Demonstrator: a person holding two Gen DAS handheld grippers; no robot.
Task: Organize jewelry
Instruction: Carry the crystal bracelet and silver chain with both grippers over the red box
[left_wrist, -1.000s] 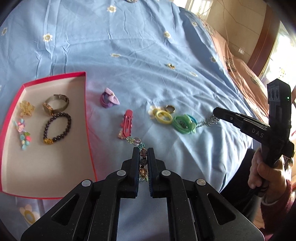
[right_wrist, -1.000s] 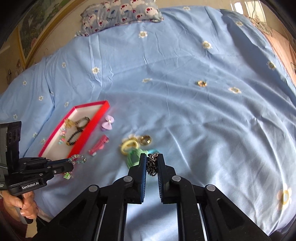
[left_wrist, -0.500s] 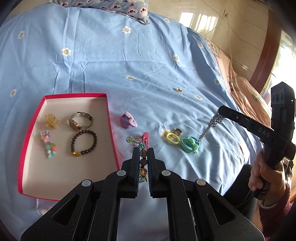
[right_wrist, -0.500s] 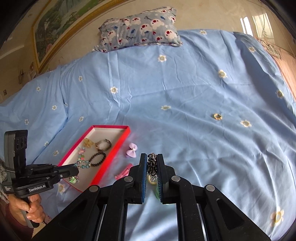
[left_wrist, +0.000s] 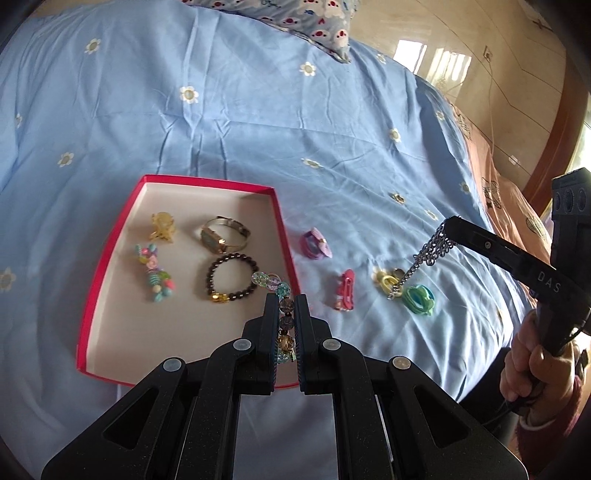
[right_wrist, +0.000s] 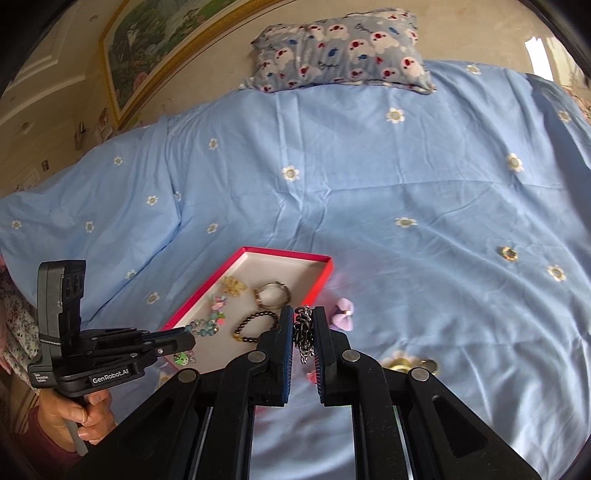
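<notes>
Glassy multicoloured bead bracelet (left_wrist: 282, 295) pinched in left tongs (left_wrist: 286, 301) (right tongs (right_wrist: 303, 325) clamping silver chain (right_wrist: 303, 338))

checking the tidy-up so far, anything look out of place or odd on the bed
Several pieces still lie loose on the blue sheet outside the red tray: a purple bow, a pink hair clip and a bunch of yellow and green rings. A small gold ring sits alone, far from the rest.

The beaded bracelet (left_wrist: 281, 317) is partly hidden between the left gripper's (left_wrist: 286, 301) fingers. The small ring (left_wrist: 398, 272) beside the hair ties (left_wrist: 417, 298) is too small to make out.
</notes>
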